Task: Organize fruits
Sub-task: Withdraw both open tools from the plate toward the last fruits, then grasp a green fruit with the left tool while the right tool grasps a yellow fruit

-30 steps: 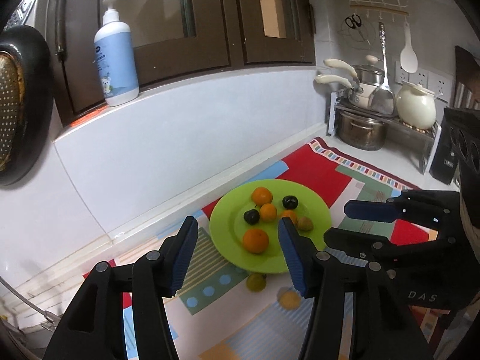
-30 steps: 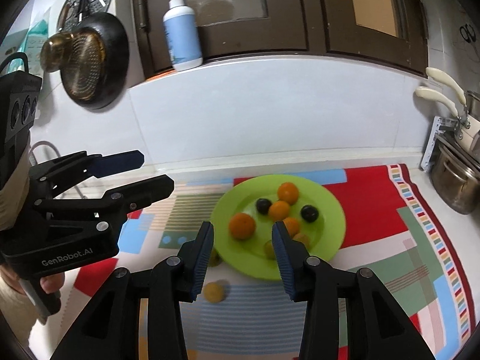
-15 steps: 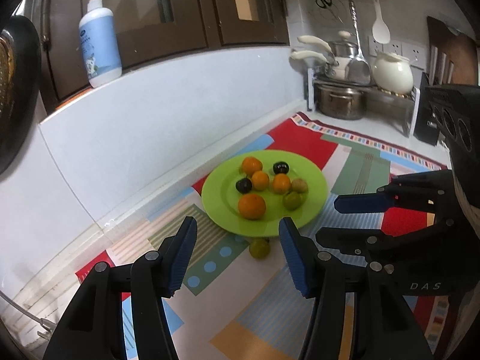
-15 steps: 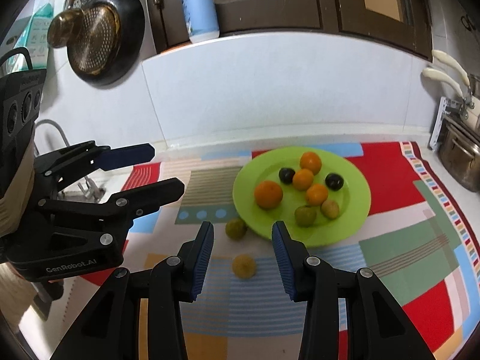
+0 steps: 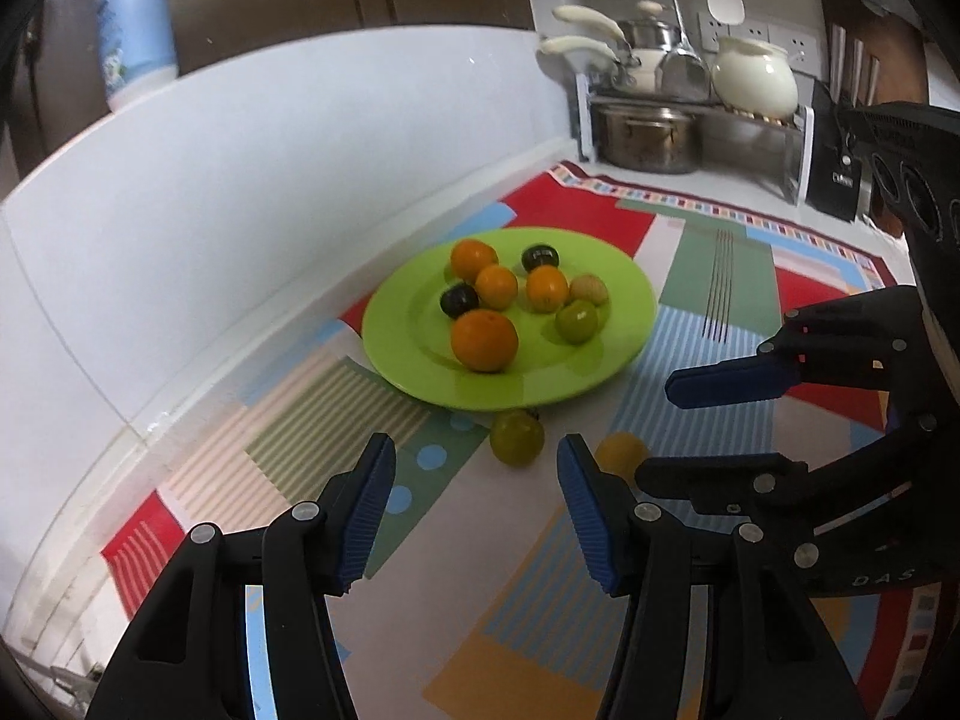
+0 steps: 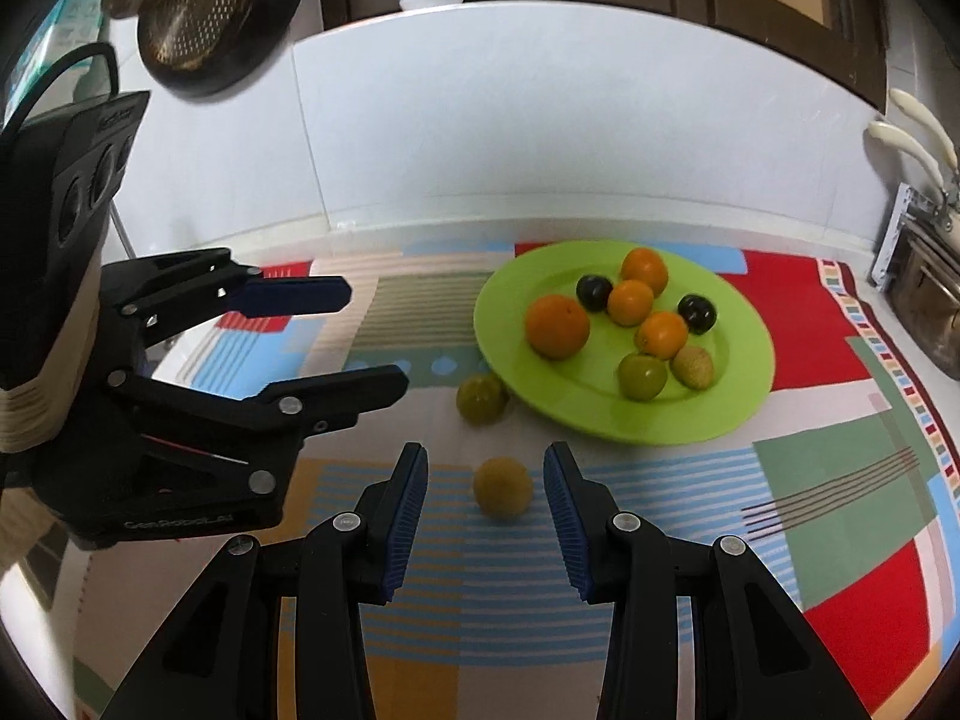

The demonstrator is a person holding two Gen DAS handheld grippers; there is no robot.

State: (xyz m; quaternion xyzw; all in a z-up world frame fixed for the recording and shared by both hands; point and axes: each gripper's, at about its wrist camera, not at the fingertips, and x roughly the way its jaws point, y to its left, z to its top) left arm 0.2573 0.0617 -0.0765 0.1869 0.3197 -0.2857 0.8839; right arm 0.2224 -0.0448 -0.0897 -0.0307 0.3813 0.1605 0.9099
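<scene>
1. My right tool (image 6: 486, 501) is open, its two blue pads either side of a yellowish fruit (image 6: 502, 488) that lies loose on the patterned mat (image 6: 840, 480); I see a gap between each pad and the fruit.
2. My left tool (image 5: 477, 510) is open too and holds nothing; it hangs above the mat, with a green fruit (image 5: 516, 437) ahead of its fingers.
3. That green fruit sits on the mat right at the near rim of the green plate (image 5: 624, 282); I cannot tell whether it touches the rim.
4. From the left view the yellowish fruit (image 5: 621, 453) is partly hidden behind my right tool (image 5: 714, 426).
5. The plate lies on the mat near the white backsplash and carries four orange fruits, two dark ones, a green one and a pale yellowish one, clustered together.
6. The largest orange fruit (image 6: 557, 325) is on the plate's left side in the right view.
7. On the surface beyond the mat, a rack (image 5: 690, 120) holds pots.
</scene>
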